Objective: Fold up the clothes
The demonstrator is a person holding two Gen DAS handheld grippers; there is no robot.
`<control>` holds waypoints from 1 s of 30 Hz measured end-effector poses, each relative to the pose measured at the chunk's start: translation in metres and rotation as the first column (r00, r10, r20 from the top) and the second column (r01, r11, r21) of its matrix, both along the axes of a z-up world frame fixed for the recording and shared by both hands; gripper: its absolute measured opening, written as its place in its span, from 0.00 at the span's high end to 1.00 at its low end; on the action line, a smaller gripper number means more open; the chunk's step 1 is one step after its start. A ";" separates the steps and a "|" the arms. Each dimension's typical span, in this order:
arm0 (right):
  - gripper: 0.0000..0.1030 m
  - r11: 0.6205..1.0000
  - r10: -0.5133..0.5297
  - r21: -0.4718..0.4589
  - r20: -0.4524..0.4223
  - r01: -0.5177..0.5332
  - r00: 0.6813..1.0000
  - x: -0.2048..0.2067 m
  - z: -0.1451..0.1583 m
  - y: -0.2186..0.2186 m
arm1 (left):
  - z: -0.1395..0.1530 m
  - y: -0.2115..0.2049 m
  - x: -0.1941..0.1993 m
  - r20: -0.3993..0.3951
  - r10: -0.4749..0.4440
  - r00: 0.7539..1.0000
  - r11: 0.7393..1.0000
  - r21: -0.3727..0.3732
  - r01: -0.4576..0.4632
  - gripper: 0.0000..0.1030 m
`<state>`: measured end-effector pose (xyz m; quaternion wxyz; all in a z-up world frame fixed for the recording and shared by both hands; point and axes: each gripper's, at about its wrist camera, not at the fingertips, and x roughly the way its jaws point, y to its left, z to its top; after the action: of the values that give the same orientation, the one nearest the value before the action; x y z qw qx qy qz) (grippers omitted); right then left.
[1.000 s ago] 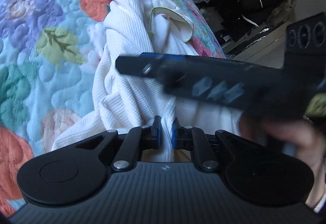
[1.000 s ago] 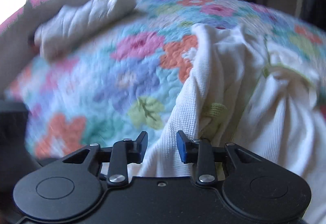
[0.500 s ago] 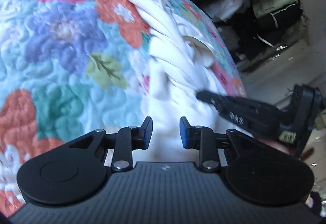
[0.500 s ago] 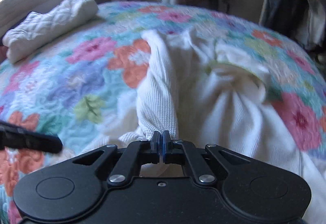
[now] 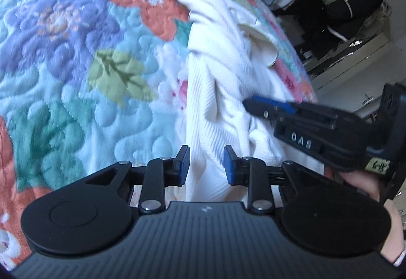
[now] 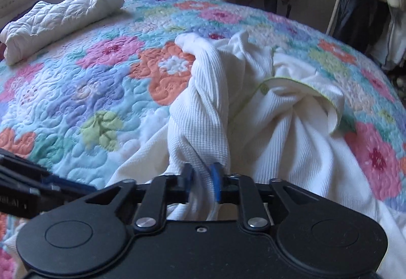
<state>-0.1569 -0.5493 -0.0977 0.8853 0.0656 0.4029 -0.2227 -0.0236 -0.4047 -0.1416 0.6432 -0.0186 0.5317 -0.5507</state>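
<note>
The left gripper [image 5: 206,163], which a second ago was clamped on a fold of the white waffle-knit top [image 6: 279,131], has let go: its jaws now stand apart with cloth lying loosely between them, untouched by the pads. The right gripper [image 6: 203,178] had just snapped tight on the top's near edge and has since eased a little, yet a thick bunch of fabric is still pinched between its blue pads. So the hold has passed from left to right (probably a regrasp before the first real fold), and the top remains crumpled, not yet laid flat. It lies on the floral quilt [image 6: 88,91]; a rolled white quilted bundle [image 6: 58,17] sits well beyond the top, by the window. Count: one top, one bundle, one quilt, two grippers.
</note>
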 end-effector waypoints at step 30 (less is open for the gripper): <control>0.87 0.930 -0.345 0.261 0.376 0.259 0.860 -0.073 0.042 -0.032 | -0.013 0.004 0.008 -0.032 0.003 0.999 0.993 0.117 0.001 0.75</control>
<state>-0.2301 -0.5813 -0.0554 0.8930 0.2634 0.2105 -0.2981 -0.0153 -0.4011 -0.1547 0.6347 0.0100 0.5733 -0.5181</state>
